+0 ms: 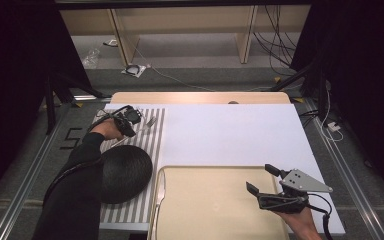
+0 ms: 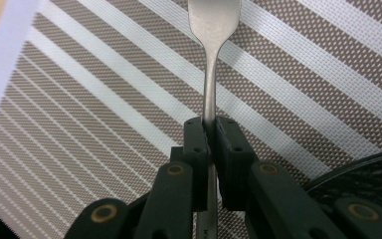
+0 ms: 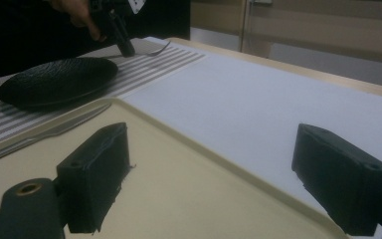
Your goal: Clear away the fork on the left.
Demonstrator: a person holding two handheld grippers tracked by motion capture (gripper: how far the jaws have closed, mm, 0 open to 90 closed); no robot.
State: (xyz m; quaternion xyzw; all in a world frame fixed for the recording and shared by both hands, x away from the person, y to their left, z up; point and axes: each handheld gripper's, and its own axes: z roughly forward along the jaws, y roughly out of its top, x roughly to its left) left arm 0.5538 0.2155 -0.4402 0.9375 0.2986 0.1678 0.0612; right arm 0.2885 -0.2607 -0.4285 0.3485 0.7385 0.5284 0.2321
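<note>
My left gripper (image 1: 130, 125) is shut on a metal fork (image 1: 149, 122) over the far part of the striped placemat (image 1: 156, 142). In the left gripper view the pads clamp the fork's thin handle (image 2: 210, 74), and the wider end points away from the gripper (image 2: 210, 137). The right gripper view has that gripper (image 3: 119, 35) and the fork (image 3: 156, 51) at the far left. My right gripper (image 1: 260, 177) is open above the right side of a beige tray (image 1: 215, 200), with nothing between its fingers (image 3: 99, 169).
A black textured plate (image 1: 125, 172) rests on the placemat close to my left forearm. A knife (image 1: 159, 195) lies along the tray's left rim. A white mat (image 1: 230, 135) covers the table's middle and right. Shelving and cables stand beyond the far edge.
</note>
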